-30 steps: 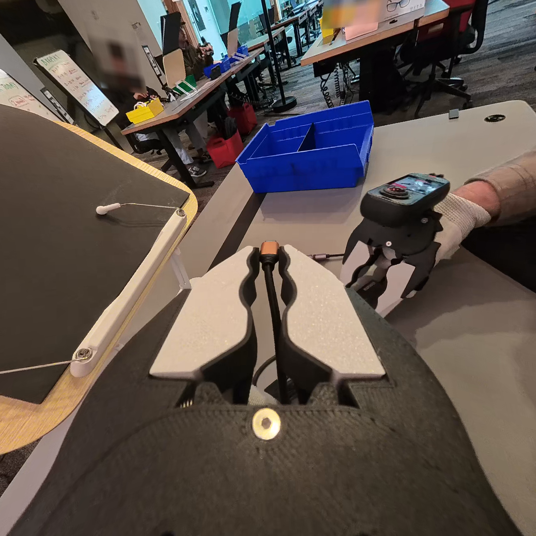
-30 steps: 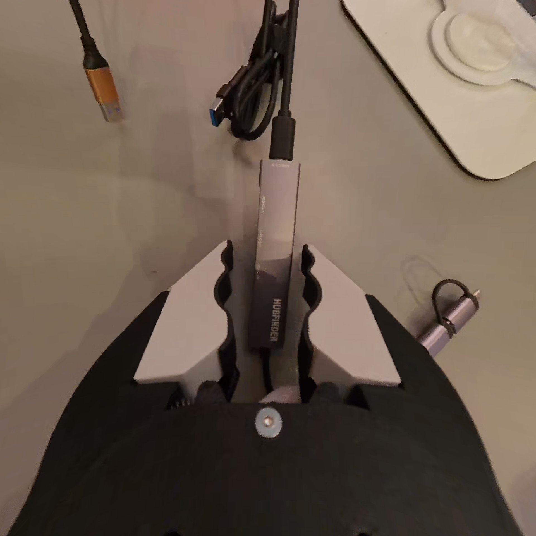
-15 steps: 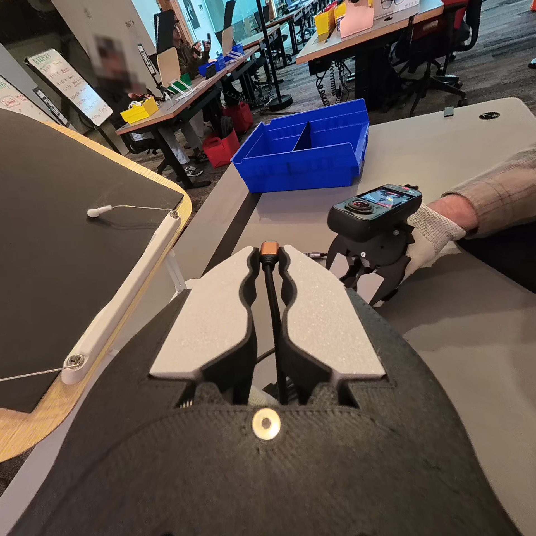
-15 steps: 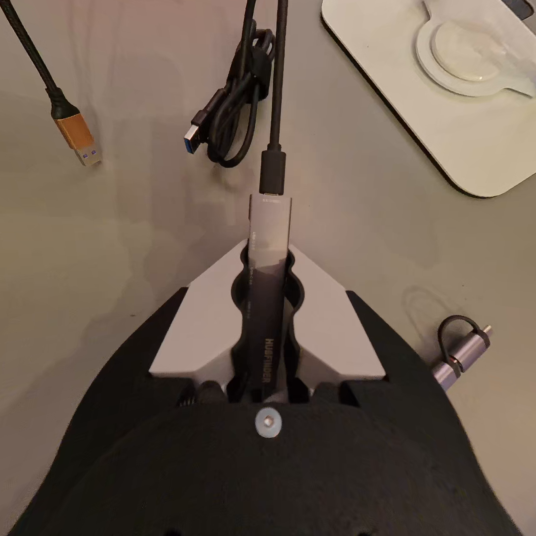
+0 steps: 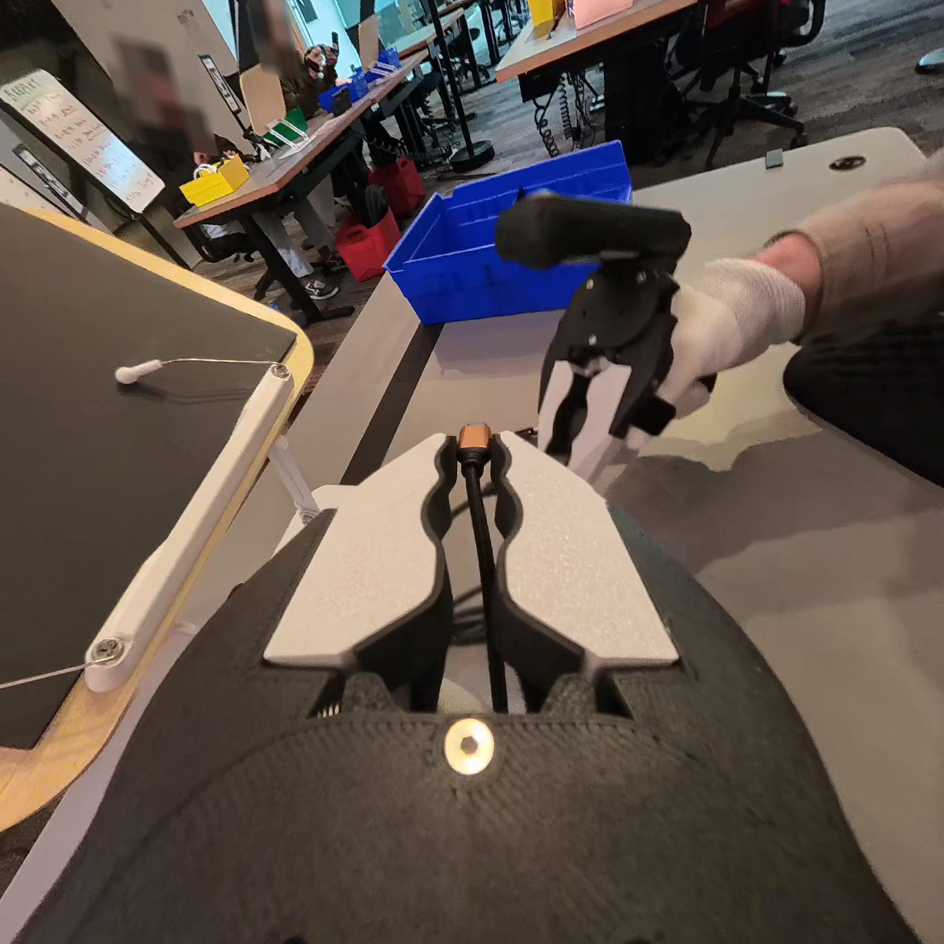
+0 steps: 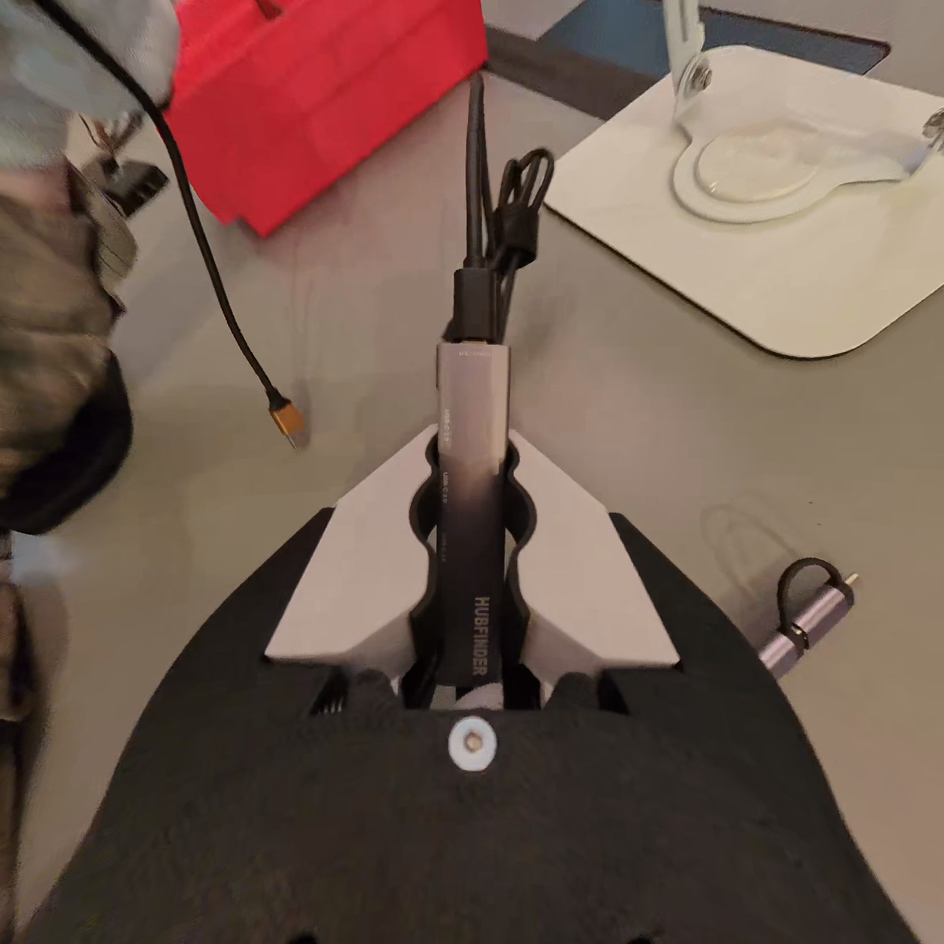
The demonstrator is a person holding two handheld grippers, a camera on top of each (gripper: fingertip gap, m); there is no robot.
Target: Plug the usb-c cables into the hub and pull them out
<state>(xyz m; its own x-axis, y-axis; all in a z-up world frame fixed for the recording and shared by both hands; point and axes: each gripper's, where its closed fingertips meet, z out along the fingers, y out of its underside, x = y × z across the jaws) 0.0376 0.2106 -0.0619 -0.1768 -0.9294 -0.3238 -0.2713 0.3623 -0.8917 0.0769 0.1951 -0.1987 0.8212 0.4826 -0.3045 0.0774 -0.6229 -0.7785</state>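
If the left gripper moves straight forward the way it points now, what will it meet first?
Probably the right gripper: its fingers hang just ahead and slightly right of the orange plug in the left gripper. Depth is unclear; it might pass beside them toward the blue bin.

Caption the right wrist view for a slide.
Right gripper clamps the grey hub, a black cable plugged into its far end.

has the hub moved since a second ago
Yes. The hub, clamped in the right gripper, has lifted and tilted up from the table, away from the small adapter.
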